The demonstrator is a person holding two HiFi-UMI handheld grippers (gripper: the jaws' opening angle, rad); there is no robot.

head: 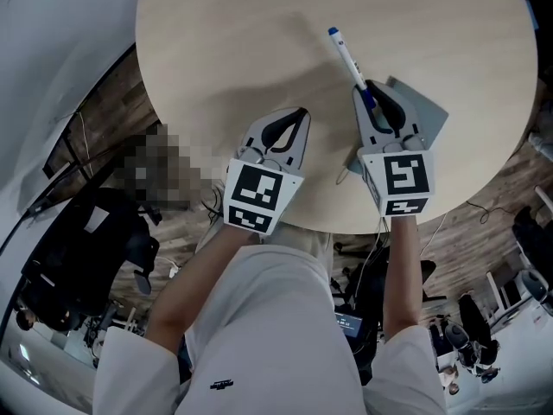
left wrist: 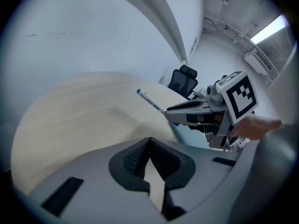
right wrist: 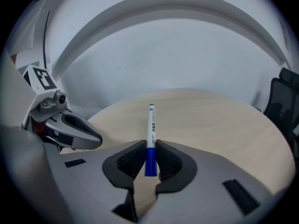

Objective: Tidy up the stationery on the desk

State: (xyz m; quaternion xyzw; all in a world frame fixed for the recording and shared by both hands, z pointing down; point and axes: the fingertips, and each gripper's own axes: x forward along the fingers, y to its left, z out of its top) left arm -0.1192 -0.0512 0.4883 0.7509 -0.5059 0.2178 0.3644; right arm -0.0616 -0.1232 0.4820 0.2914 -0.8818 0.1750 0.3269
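Pale wood table (head: 242,50): round, and we see it in all three views; both grippers are over its near edge.
Marker (right wrist: 151,125): it has a white barrel and a blue end. Our right gripper view shows the blue end between the pads, with the white end pointing away across the table.
Right gripper (right wrist: 150,149): jaws pinching the marker at its blue end.
Left gripper (left wrist: 149,141): jaws pressed together at the tips with nothing between them. It is just beside the right one.
Head view only: a grey flat item (head: 428,111) lies under the right gripper; we cannot tell what it is.
Left gripper view only: a side look at the marker jutting beyond the right gripper's tips.
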